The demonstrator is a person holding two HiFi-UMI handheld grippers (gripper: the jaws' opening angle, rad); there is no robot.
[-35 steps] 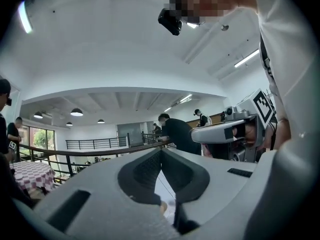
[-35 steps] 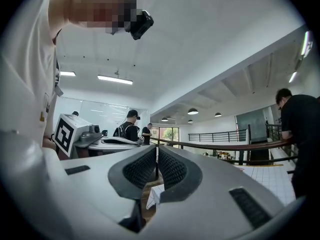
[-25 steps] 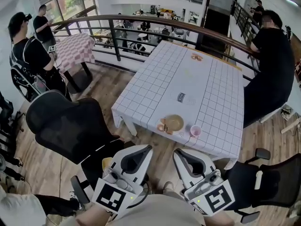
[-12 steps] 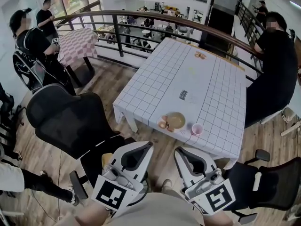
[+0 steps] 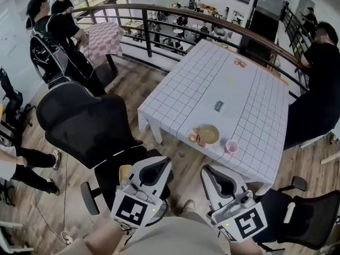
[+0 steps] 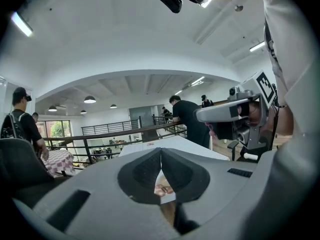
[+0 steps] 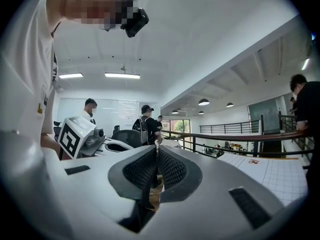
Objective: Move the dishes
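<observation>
The dishes sit at the near edge of a white grid-cloth table (image 5: pixel 234 89): a tan bowl (image 5: pixel 209 134), a small orange dish (image 5: pixel 195 137) touching its left side, and a pink cup (image 5: pixel 231 146) to the right. My left gripper (image 5: pixel 163 162) and right gripper (image 5: pixel 207 170) are held low in front of me, short of the table, both shut with nothing in them. In the left gripper view the jaws of the left gripper (image 6: pixel 161 151) meet at the tips, and the dishes (image 6: pixel 164 189) show through the slit below. The right gripper (image 7: pixel 156 149) points at the railing.
A black office chair (image 5: pixel 85 126) stands left of the table, another chair (image 5: pixel 297 222) at the lower right. A person in black (image 5: pixel 324 73) sits at the table's right side. Two people (image 5: pixel 53 31) stand at the back left by a checkered table (image 5: pixel 103 36). A railing (image 5: pixel 175 12) runs behind.
The table and dishes have shifted right and slightly down in the head view as the camera moved. Both grippers stay shut in the same low position.
</observation>
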